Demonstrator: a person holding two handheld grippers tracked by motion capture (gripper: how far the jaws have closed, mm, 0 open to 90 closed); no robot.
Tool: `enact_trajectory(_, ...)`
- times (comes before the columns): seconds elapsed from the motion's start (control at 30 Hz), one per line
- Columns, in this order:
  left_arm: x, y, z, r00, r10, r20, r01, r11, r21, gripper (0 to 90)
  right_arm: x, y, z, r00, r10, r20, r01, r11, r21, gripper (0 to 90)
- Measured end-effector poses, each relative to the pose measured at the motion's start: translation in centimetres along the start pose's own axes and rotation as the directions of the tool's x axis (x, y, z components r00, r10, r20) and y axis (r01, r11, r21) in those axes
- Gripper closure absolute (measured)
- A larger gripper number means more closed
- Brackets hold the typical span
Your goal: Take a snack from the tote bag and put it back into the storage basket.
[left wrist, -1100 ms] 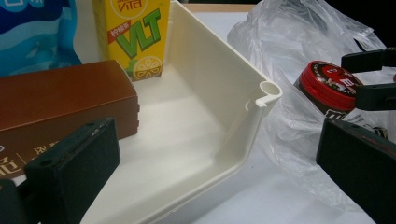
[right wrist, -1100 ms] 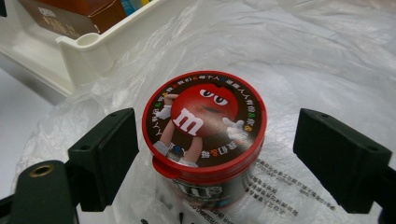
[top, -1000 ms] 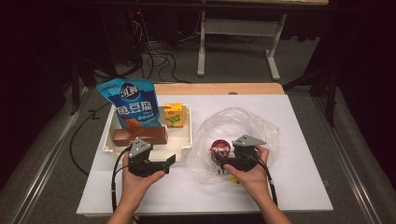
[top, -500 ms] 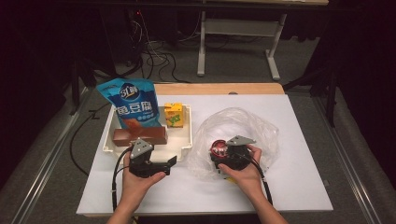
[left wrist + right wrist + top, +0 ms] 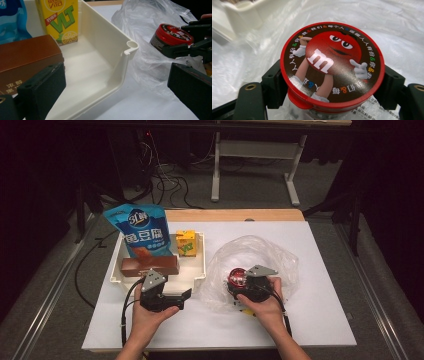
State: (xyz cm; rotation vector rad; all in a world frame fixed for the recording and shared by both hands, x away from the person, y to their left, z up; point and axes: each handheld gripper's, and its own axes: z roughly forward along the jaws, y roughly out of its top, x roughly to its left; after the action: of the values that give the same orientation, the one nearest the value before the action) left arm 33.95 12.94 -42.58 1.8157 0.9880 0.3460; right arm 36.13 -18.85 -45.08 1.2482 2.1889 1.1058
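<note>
A round candy tub with a red cartoon lid (image 5: pixel 332 65) stands on a crumpled clear plastic bag (image 5: pixel 260 252) at the table's middle right. My right gripper (image 5: pixel 332 86) grips it just under the lid. Its jaws have just been closing with the tub (image 5: pixel 237 277) between them, and both pads now press on its sides. My left gripper (image 5: pixel 182 299) rests open and holds nothing, just in front of the white tray's (image 5: pixel 202 265) near right corner. Seen past the left gripper's (image 5: pixel 116 95) jaws, the tub (image 5: pixel 172 33) sits to the right between the right gripper's fingers.
The white tray (image 5: pixel 132 46) holds a blue snack bag (image 5: pixel 141 232), a yellow drink carton (image 5: pixel 186 242) and a brown box (image 5: pixel 150 266) along its front. The floor beyond the far edge of the table has table legs and cables.
My right gripper has slid left around the candy tub and its jaws have narrowed onto it. The left gripper has stayed where it was.
</note>
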Motion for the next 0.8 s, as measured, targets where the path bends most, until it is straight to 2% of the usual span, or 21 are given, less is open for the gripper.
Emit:
enact_trajectory(0.07, -0.3, 0.1, 0.1, 0.9999, 0.007, 0.007, -0.007, 0.9999, -0.010, 2.6, -0.1, 0.4, -0.6, 0.9998, 0.014, -0.012, -0.014, 1.000, -0.013, 25.9)
enact_trajectory(0.17, -1.1, 0.3, 0.2, 0.9992, 0.030, 0.025, -0.029, 0.9992, -0.025, 3.0, 0.0, 1.1, -1.7, 0.9998, 0.004, -0.018, -0.004, 1.000, -0.026, 25.9)
enact_trajectory(0.23, -1.7, 0.6, 0.4, 0.9986, 0.049, 0.020, -0.048, 0.9984, -0.031, 4.5, 0.0, 1.5, -2.3, 0.9996, 0.010, -0.025, -0.011, 0.999, -0.032, 25.8)
enact_trajectory(0.4, -2.7, 0.8, 1.0, 0.9958, 0.072, 0.055, -0.071, 0.9971, -0.027, 5.0, 0.2, 2.2, -3.4, 0.9992, 0.021, -0.034, -0.022, 0.999, -0.038, 25.9)
enact_trajectory(0.57, -4.5, 0.8, 2.1, 0.9865, 0.112, 0.120, -0.109, 0.9936, -0.029, 3.6, 0.5, 2.7, -4.1, 0.9992, 0.006, -0.040, -0.008, 0.999, -0.053, 25.9)
enact_trajectory(0.7, -5.8, 0.8, 2.9, 0.9780, 0.146, 0.149, -0.144, 0.9893, -0.021, 1.2, 1.0, 3.0, -4.6, 0.9985, 0.013, -0.053, -0.016, 0.998, -0.058, 25.9)
enact_trajectory(0.8, -6.7, 0.7, 3.6, 0.9733, 0.169, 0.155, -0.168, 0.9856, -0.019, 0.3, 1.4, 3.2, -5.0, 0.9981, 0.011, -0.061, -0.015, 0.998, -0.060, 25.9)
